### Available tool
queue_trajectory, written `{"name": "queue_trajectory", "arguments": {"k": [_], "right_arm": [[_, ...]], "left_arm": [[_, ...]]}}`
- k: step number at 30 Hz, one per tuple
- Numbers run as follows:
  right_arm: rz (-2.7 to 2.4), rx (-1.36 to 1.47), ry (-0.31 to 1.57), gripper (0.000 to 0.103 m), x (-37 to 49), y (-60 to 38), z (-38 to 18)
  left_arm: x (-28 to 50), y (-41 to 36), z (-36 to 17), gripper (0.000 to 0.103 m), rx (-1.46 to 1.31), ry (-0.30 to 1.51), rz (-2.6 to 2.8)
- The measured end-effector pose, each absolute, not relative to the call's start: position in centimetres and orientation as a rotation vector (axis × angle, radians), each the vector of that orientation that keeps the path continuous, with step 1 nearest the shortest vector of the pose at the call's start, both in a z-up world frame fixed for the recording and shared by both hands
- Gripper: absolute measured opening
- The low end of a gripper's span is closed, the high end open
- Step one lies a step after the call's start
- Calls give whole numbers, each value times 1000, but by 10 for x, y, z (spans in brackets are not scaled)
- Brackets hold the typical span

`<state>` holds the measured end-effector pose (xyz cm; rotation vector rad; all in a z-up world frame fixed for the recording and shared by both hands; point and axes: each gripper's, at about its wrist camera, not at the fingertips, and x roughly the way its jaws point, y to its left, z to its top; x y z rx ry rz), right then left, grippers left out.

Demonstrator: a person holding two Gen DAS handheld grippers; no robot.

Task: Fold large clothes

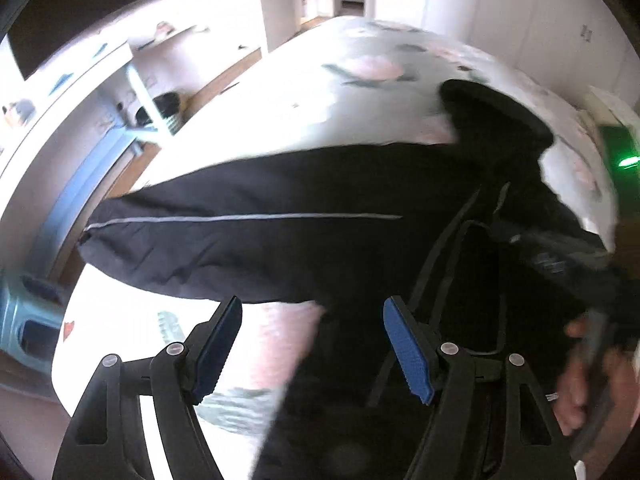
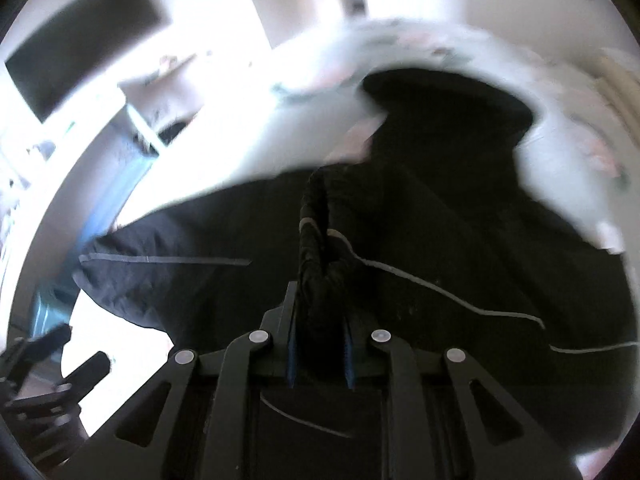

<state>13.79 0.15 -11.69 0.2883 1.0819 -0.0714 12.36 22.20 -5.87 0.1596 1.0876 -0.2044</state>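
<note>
At the far left of the left wrist view a dark screen [image 1: 80, 4] hangs on the wall above a pale blue shelf unit [image 1: 132, 108]. The bed [image 1: 360, 60], covered in a light floral sheet, fills the middle of both views. A black jacket [image 1: 280, 232] lies spread across it, one sleeve with a thin grey stripe reaching out toward the left edge of the bed and another dark part lying toward the far right.

The left tool [image 1: 312, 344] stands wide, its blue pads well apart and gripping nothing, just above the near edge of the jacket and a bare patch of sheet. To its right, the person's hand [image 1: 592, 380] grips the handle of the other tool.

In the right wrist view the right tool [image 2: 320, 344] is narrow, pinched on a bunched black fold of the jacket [image 2: 440, 240] that rises between its pads; it looks like a cuff or hem, though blur makes that uncertain. A thin white cord [image 2: 440, 292] trails across the fabric to the right.
</note>
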Motion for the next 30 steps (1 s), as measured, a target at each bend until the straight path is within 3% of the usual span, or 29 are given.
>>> {"name": "queue_trajectory", "arguments": {"k": [2,5,8,11,16,21,23,27,29,30], "right_arm": [[-83,261,1158,23,148,14,-154],[-100,230,1245,37,154,33,-195],[-67,217,1230,61,153,41,-194],[-19,279,1257,61,148,35,-181],[-92,405,1100,60,83,-32,-107],[-480,425,1123,59,17,-154,-129],[-568,415,1158,36,5,-182,-154],[-602,475,1213,27,2,-208,-198],[-609,413,1226,27,8,-201,-207],[-617,355,1240,27,13,-195,-208]], "left_arm": [[130,233,-71,75,156,1106,-200],[140,243,-85,75,155,1130,-212],[148,245,-94,75,147,1152,-241],[160,242,-97,75,128,1164,-284],[173,214,-95,75,73,1191,-453],[193,168,-114,75,-10,1238,-626],[206,149,-137,75,-46,1289,-667],[216,122,-170,75,-102,1365,-737],[216,107,-182,71,-92,1391,-746],[215,100,-184,53,-86,1381,-765]]}}
